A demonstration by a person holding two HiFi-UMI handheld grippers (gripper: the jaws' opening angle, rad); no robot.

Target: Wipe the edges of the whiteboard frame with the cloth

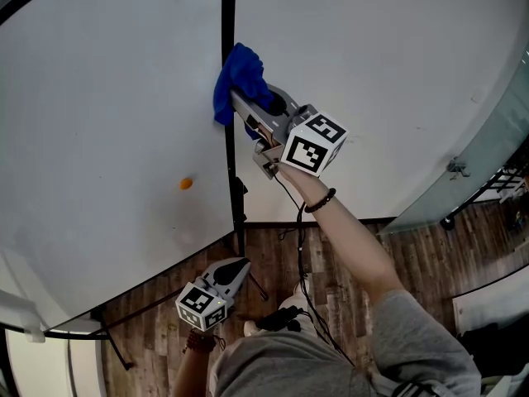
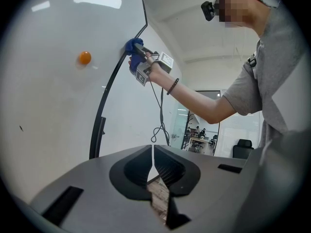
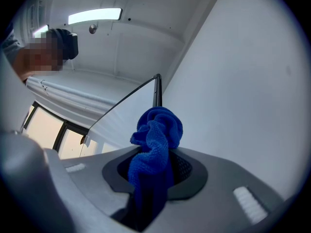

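Pinching the soft, light cloth (image 1: pixel 238 79) by its bunched middle, the right claw (image 3: pixel 151 171) presses it on the frame (image 1: pixel 228 23) ahead; left claw (image 2: pixel 154 165) closed, empty.

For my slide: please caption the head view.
Right hand-held gripper holds a blue cloth against the black whiteboard frame.

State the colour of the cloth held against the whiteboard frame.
Blue. The cloth shows best in the right gripper view.

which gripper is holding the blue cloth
The right gripper, raised at the black frame, grips the blue cloth; the left gripper hangs low, shut and empty.
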